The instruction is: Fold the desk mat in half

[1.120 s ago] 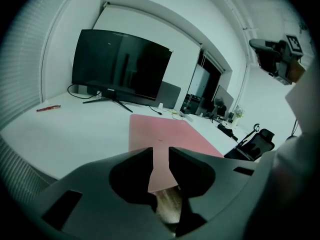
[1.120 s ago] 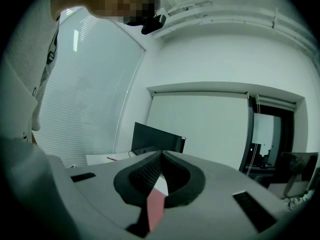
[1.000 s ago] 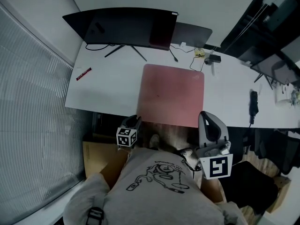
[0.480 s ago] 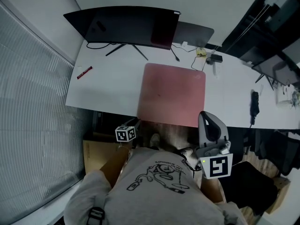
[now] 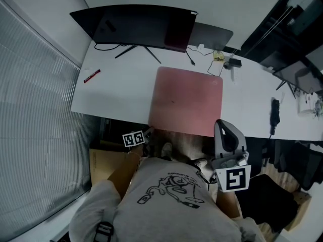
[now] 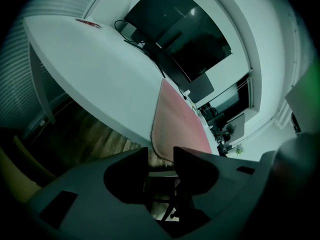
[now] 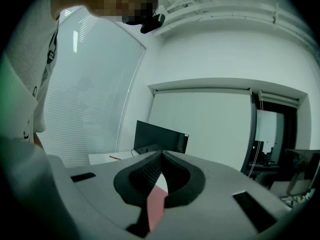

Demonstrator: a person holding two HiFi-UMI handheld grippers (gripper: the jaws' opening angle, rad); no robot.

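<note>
While the left gripper (image 6: pixel 161 155) sits just in front of the white desk (image 5: pixel 116 92), its jaws have just been opening and now stand wide apart with nothing between them. The pink desk mat (image 5: pixel 186 101) lies on the desk, its near edge just beyond those tips. My right gripper (image 7: pixel 161 153) has its tips pressed together, empty. From the head view I only get the left's marker cube (image 5: pixel 133 138); its jaws are hidden, and my torso covers both hands.

desk mat (image 5: pixel 186 102): pink, matt, soft-looking | desk (image 5: pixel 116 92): white, smooth, matt | monitor (image 5: pixel 133 26): dark glossy screen | floor (image 6: pixel 85 129): wood planks | right gripper (image 7: pixel 160 154) pads (image 7: pixel 145 174): black, finely ribbed
</note>
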